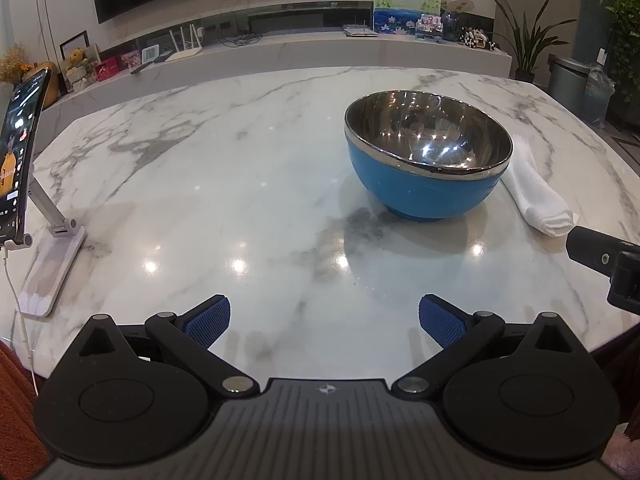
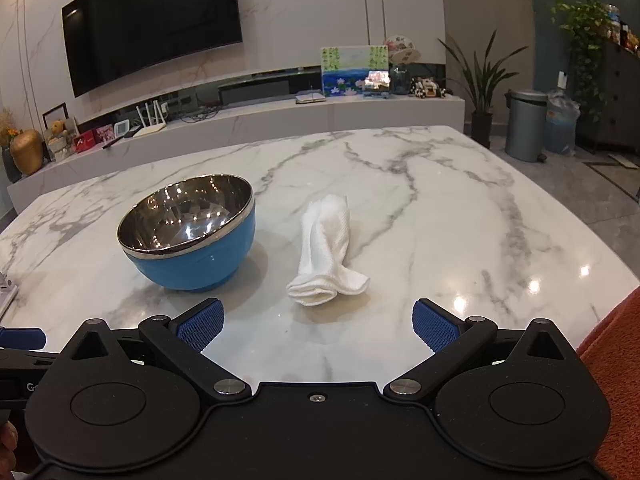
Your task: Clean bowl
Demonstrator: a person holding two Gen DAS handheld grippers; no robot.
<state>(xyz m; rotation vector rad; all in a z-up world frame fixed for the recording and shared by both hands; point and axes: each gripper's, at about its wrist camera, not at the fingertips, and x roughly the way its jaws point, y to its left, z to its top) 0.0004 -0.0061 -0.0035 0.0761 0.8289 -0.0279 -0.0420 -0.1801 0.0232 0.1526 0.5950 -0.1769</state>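
A blue bowl (image 1: 426, 156) with a shiny steel inside stands upright on the marble table (image 1: 200, 184); it also shows in the right wrist view (image 2: 188, 232). A rolled white cloth (image 2: 326, 246) lies just right of the bowl, also seen in the left wrist view (image 1: 536, 194). My left gripper (image 1: 325, 322) is open and empty, near the table's front edge, short of the bowl. My right gripper (image 2: 317, 324) is open and empty, just short of the cloth's near end.
A phone on a white stand (image 1: 24, 184) sits at the table's left edge with a white cable. Part of the right gripper (image 1: 608, 264) shows at the right of the left wrist view. Beyond the table are a TV console, plants and a bin (image 2: 526, 124).
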